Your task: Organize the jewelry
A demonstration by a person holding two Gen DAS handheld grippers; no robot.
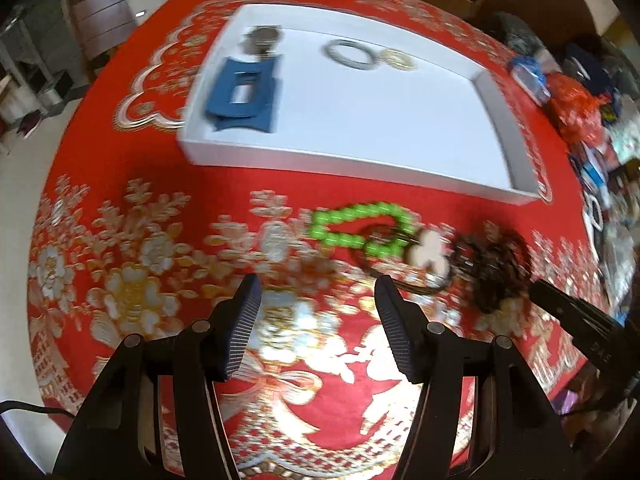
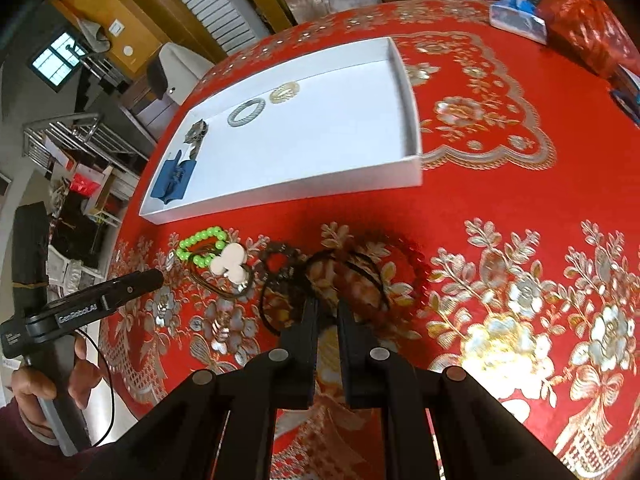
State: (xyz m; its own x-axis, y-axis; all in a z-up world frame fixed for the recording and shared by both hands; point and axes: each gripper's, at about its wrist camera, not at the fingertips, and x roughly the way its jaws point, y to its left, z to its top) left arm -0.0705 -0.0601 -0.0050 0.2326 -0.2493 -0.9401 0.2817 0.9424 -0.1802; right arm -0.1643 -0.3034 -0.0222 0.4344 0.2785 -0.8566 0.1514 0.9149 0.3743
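On the desk [image 2: 500, 184], covered in a red and gold floral cloth, we see a shallow white tray [image 2: 408, 92] lying flat. Inside it, along the far wall, sit a pale gold ring-shaped piece [image 2: 285, 92], a grey twisted bangle [image 2: 247, 112] just beside it, a small dark metallic piece [image 2: 197, 130] in the corner, and a blue card holder [image 2: 174, 178] near the tray's left end. The rest of the tray floor is bare white.

Outside the tray, near its front wall, lies a loose cluster on the cloth: a green bead bracelet [image 1: 360, 224], a white clover-shaped charm [image 1: 430, 254] touching it, and dark brown and black bands [image 2: 344, 272] tangled together.

Our left tool [image 1: 316, 292] hovers wide open before the green beads, holding nothing. Our right tool [image 2: 328, 308] is nearly closed at the dark bands; we cannot tell whether it grips one.
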